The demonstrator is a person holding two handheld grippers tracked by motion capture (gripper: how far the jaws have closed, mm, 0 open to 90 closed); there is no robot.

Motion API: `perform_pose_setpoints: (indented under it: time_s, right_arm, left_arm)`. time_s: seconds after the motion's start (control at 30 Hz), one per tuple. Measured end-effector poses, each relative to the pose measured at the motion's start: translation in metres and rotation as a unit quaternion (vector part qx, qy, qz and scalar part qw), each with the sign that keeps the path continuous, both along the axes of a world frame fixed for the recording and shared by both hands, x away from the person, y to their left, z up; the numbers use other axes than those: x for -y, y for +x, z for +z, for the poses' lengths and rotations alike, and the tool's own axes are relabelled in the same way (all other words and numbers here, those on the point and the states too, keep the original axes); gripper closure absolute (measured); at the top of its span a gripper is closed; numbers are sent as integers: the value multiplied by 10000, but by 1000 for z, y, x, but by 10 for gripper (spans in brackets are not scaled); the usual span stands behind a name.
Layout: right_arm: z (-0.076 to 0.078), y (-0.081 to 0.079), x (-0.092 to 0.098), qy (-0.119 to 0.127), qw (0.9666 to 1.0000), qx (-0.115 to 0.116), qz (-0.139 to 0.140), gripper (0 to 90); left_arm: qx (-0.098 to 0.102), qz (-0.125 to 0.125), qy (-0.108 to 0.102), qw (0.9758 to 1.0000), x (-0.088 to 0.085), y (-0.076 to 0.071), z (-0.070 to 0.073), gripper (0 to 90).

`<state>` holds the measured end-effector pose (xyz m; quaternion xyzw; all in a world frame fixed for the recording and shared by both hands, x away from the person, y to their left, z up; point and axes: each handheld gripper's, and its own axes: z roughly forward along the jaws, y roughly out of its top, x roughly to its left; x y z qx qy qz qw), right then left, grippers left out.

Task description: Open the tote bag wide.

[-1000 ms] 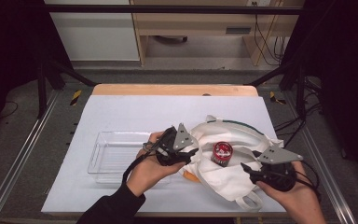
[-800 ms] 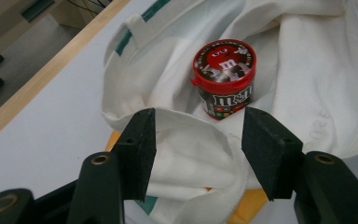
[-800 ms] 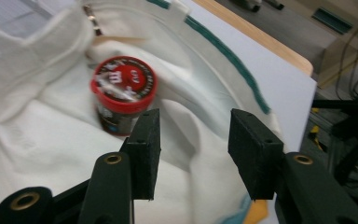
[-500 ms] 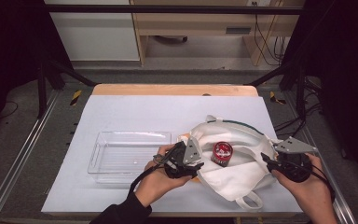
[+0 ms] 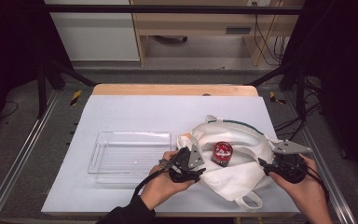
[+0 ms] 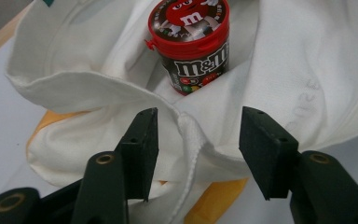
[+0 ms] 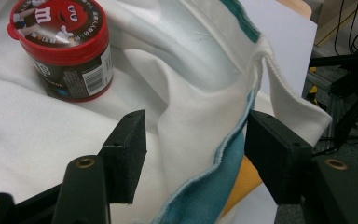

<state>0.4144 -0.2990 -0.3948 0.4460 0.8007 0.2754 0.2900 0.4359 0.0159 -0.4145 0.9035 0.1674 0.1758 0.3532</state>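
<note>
A white cloth bag (image 5: 242, 175) lies on the right half of the table with its mouth spread. Inside it stands a candy tub (image 5: 222, 152) with a red lid, also clear in the left gripper view (image 6: 193, 42) and the right gripper view (image 7: 63, 51). My left gripper (image 5: 199, 166) is at the bag's left rim. Its jaws have just been closing, and a fold of the rim (image 6: 186, 135) lies loosely between them (image 6: 198, 128). My right gripper (image 5: 264, 164) is at the bag's right rim. Its jaws (image 7: 196, 133) have just been opening, and the teal-lined hem (image 7: 235, 140) hangs between them without being pressed.
A clear plastic tray (image 5: 98, 156) sits left of the bag, close to my left hand. Something yellow (image 6: 216, 203) shows under the bag. The white table sheet (image 5: 168, 114) ends at a wooden strip at the back, with metal rails along both sides.
Both hands have sunk toward the table at the bag. The left gripper moved right and nearer to the bag's left rim. The right gripper shifted outward along the right rim.
</note>
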Motion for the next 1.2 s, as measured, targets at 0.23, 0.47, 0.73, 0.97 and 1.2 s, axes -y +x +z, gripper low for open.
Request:
perform_pose_setpoints:
  time_s: [0.23,0.47,0.73,0.97,1.2]
  right_arm:
    - [-13,9,-16,-224,9996,-172,102,406]
    - [-26,17,-17,-472,9985,-276,12,473]
    - [-32,23,-14,-531,9977,-425,16,647]
    - [-35,25,-15,-681,9965,-483,21,843]
    - [-21,23,-3,-435,9985,-307,-103,874]
  left_arm:
    - [51,38,6,10000,1,1,-1,623]
    - [65,47,19,10000,-1,1,-1,723]
    - [107,48,-15,9999,-1,2,0,774]
    - [146,28,51,9999,-4,-1,0,784]
    - [107,33,102,9999,-7,-2,-1,799]
